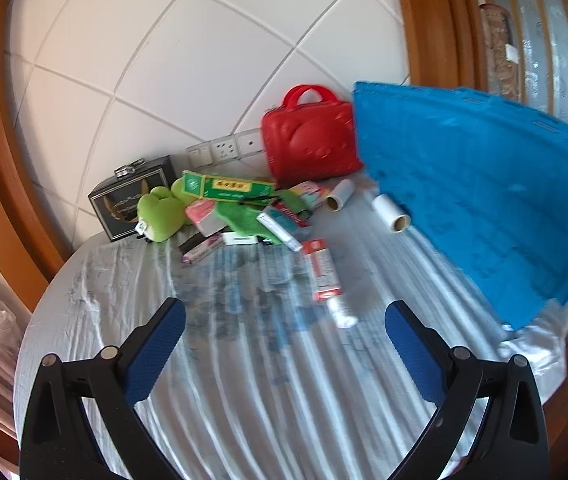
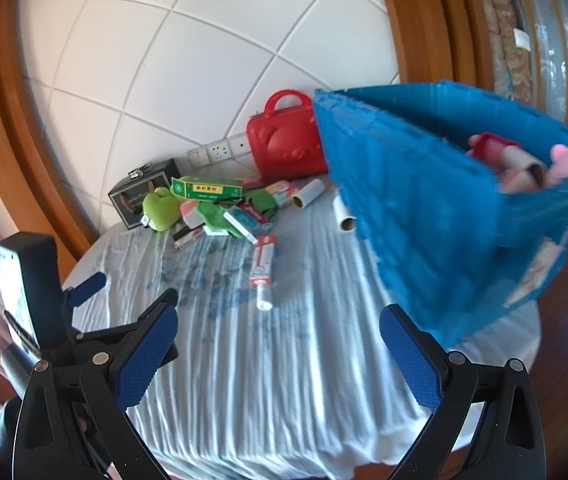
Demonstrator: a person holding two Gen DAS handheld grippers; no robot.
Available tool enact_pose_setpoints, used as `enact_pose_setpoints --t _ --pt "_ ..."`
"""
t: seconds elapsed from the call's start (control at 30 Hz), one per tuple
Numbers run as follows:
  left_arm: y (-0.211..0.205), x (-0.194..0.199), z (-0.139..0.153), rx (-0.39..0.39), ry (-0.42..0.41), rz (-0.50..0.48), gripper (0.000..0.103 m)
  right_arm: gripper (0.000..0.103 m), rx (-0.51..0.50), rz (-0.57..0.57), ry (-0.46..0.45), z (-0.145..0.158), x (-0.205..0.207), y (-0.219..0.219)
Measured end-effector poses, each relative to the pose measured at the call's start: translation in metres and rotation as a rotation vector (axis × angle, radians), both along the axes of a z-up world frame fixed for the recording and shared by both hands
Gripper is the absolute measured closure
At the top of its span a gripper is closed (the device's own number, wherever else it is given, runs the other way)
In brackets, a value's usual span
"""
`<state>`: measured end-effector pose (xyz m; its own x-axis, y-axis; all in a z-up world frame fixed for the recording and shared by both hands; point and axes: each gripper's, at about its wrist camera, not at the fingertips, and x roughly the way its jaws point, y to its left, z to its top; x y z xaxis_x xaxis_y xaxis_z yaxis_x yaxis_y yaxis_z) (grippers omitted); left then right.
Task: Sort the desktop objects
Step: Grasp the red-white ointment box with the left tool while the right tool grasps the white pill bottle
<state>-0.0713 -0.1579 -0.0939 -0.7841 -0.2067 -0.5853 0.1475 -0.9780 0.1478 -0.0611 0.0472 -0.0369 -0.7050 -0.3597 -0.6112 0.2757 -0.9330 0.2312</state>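
A pile of small things lies at the far side of the round table: a green plush (image 1: pixel 160 216), a long green box (image 1: pixel 224 188), several small cartons and two paper rolls (image 1: pixel 339 196). A red-and-white tube (image 1: pixel 323 276) lies alone nearer to me. My left gripper (image 1: pixel 284 340) hovers open over the cloth, short of the tube, with nothing between its fingers. My right gripper (image 2: pixel 280 352) is open and empty too, with the tube (image 2: pixel 262 268) ahead of it. The left gripper (image 2: pixel 126 292) shows beside it on the left. A blue crate (image 2: pixel 423 208) at the right holds pink plush and cardboard rolls (image 2: pixel 523 168).
A red carry case (image 1: pixel 311 140) and a black box (image 1: pixel 132 196) stand against the tiled wall at the back. The blue crate (image 1: pixel 475 200) looks blurred and tilted over the table's right side. A wrinkled pale cloth (image 2: pixel 284 380) covers the table; wooden frames flank it.
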Motion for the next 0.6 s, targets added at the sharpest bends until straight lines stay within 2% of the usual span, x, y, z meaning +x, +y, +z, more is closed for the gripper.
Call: enact_pose_setpoints --t 0.17,0.27,0.4,0.53,0.6 --pt "-0.067 -0.032 -0.016 0.004 -0.037 0.02 0.001 0.001 0.041 0.028 -0.035 -0.016 -0.051 -0.06" --pt "-0.089 -0.055 -0.03 0.007 -0.068 0.041 0.001 0.001 0.043 0.024 -0.066 -0.033 -0.07 -0.073" --pt "-0.093 -0.093 -0.05 0.053 -0.104 0.0 0.001 0.001 0.089 0.015 -0.135 -0.056 -0.107 -0.083" --pt "-0.072 -0.146 -0.078 0.117 -0.159 -0.118 0.001 0.001 0.116 0.041 -0.145 -0.064 -0.131 -0.084" --pt "-0.057 -0.17 -0.094 0.119 -0.191 -0.158 0.001 0.001 0.142 0.063 -0.132 -0.068 -0.141 -0.083"
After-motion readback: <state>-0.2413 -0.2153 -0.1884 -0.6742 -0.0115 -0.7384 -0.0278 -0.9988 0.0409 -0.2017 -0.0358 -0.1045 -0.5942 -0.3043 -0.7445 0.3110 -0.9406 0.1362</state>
